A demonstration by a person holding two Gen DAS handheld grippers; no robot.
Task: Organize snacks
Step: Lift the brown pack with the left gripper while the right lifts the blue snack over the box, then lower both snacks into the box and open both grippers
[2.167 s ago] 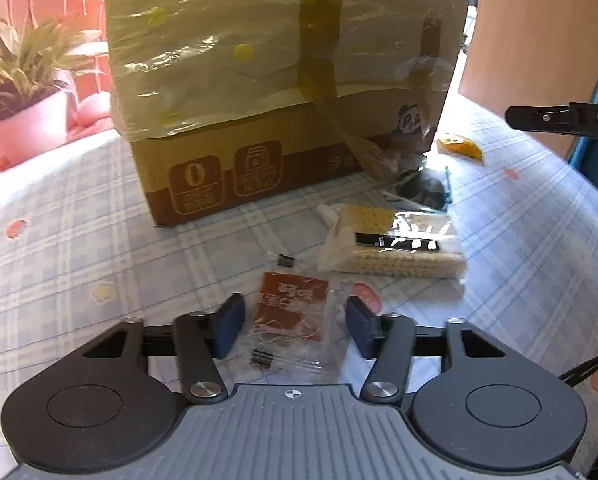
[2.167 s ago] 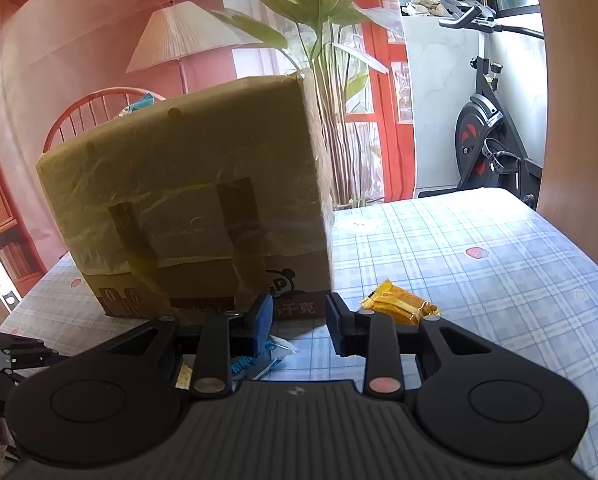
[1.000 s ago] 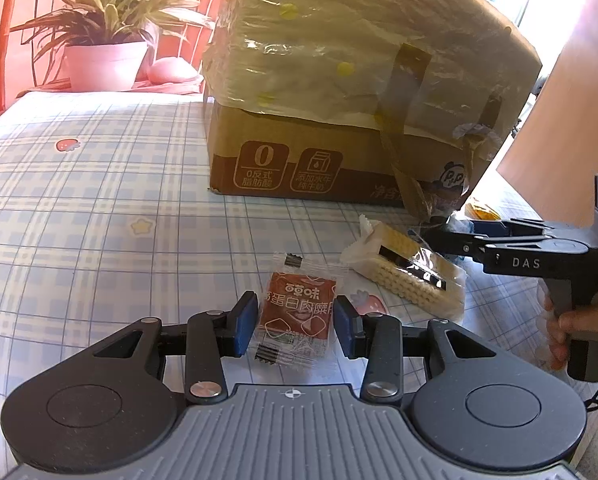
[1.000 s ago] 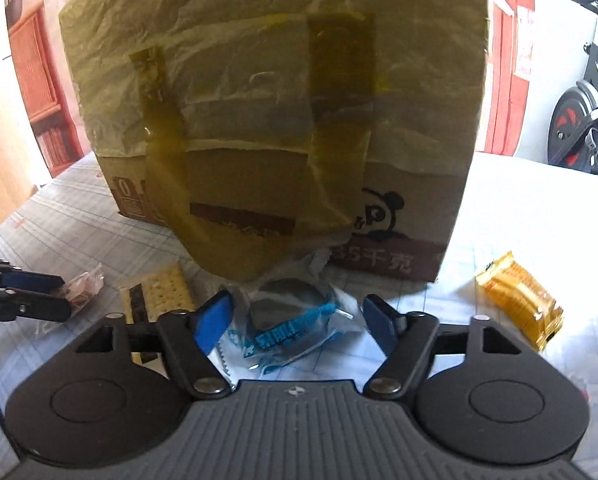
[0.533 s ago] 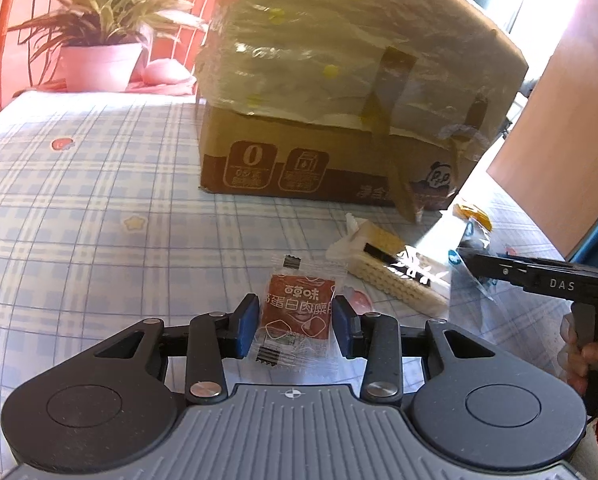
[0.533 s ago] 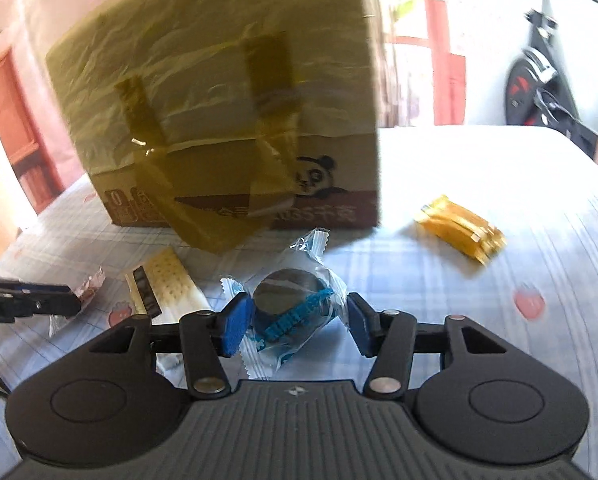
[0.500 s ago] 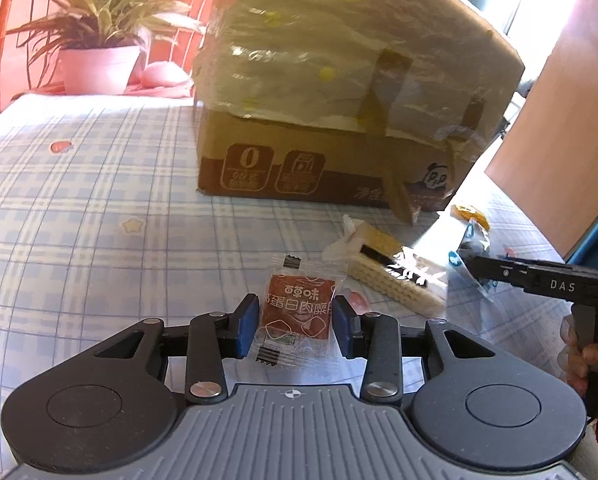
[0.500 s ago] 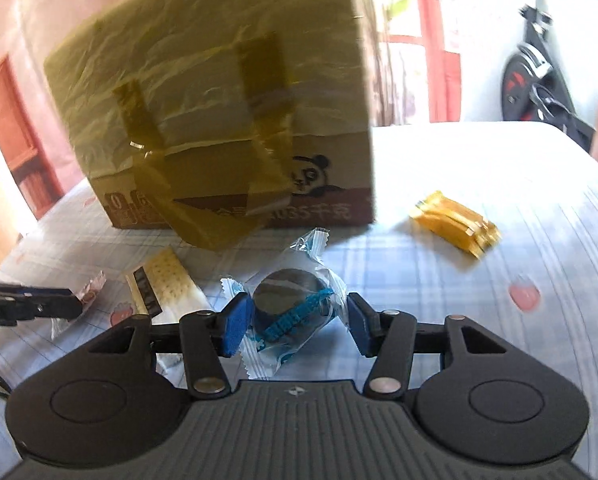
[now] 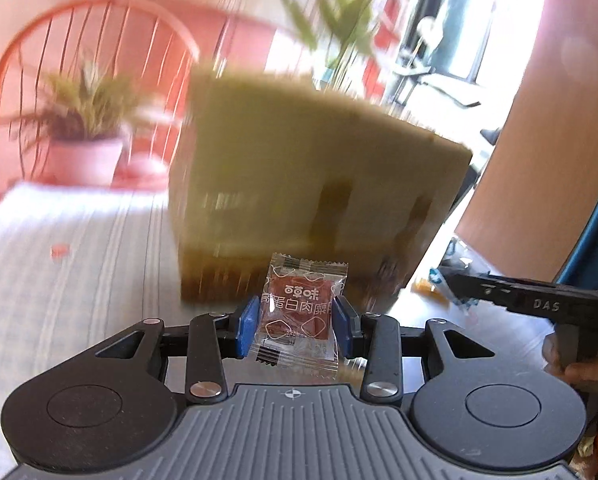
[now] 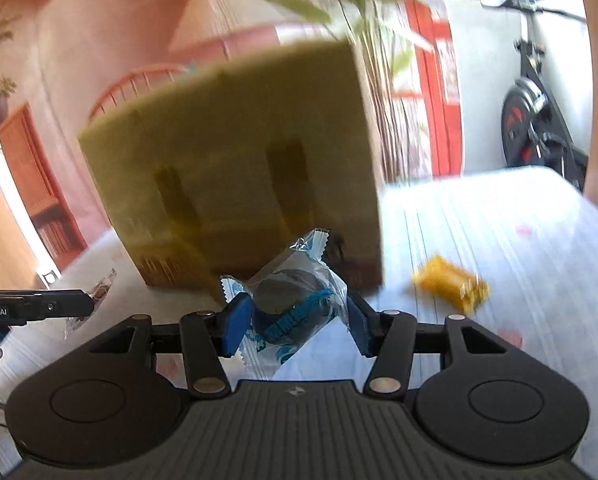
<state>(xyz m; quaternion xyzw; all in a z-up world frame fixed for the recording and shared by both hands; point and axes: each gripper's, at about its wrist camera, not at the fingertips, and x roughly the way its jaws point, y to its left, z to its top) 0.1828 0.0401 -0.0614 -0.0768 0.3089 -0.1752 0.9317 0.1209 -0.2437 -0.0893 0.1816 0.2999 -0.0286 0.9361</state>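
Red packet (image 9: 299,312) and blue-wrapped cookie (image 10: 295,300) now lifted off tablecloth (image 10: 519,264).

bg: potted plant (image 9: 85,136) | orange chair (image 9: 87,20) | lamp (image 10: 227,12) | exercise bike (image 10: 539,120)

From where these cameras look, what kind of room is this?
Most likely a home dining or living room: a table with a checked tablecloth, a wooden spindle-back chair beside a potted plant, and an exercise bike by the window.
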